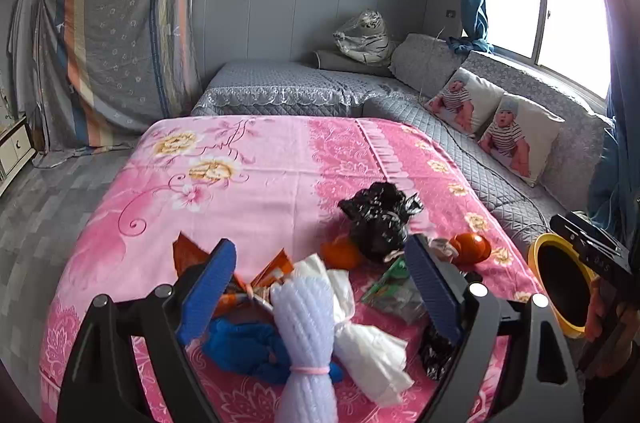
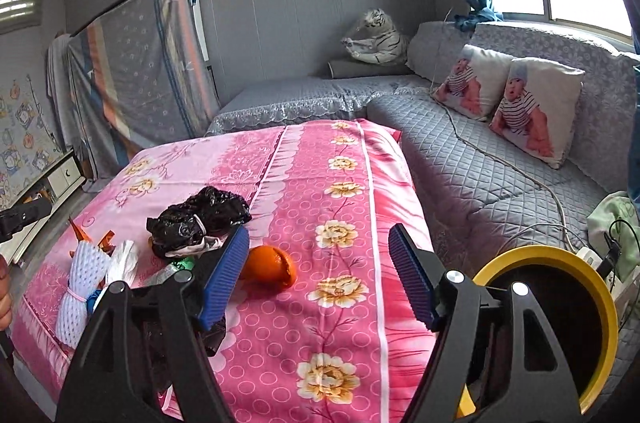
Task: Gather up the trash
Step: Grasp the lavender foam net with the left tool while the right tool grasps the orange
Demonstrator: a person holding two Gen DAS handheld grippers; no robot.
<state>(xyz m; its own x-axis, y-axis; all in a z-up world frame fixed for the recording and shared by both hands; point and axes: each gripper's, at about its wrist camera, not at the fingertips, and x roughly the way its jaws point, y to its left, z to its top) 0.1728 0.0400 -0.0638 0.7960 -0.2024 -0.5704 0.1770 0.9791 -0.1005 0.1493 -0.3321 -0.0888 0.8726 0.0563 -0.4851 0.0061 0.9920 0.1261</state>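
Note:
Trash lies in a heap on the pink flowered cloth (image 1: 260,163): a white foam net (image 1: 304,335), white tissue (image 1: 360,339), a blue bag (image 1: 244,343), orange wrappers (image 1: 188,255), a green wrapper (image 1: 388,287), a black plastic bag (image 1: 376,219) and orange peel (image 1: 472,247). My left gripper (image 1: 320,247) hangs open over the heap, holding nothing. My right gripper (image 2: 318,237) is open and empty too, above the cloth (image 2: 340,323), with the orange peel (image 2: 272,267) just beyond its left finger. The black bag (image 2: 200,219) and foam net (image 2: 80,287) lie to its left.
A yellow-rimmed bin (image 2: 560,323) with a dark inside stands at the table's right, also seen in the left wrist view as the bin (image 1: 560,291). A grey quilted sofa (image 2: 500,175) with two cushions wraps the far and right sides. A cable and power strip (image 2: 592,255) lie on it.

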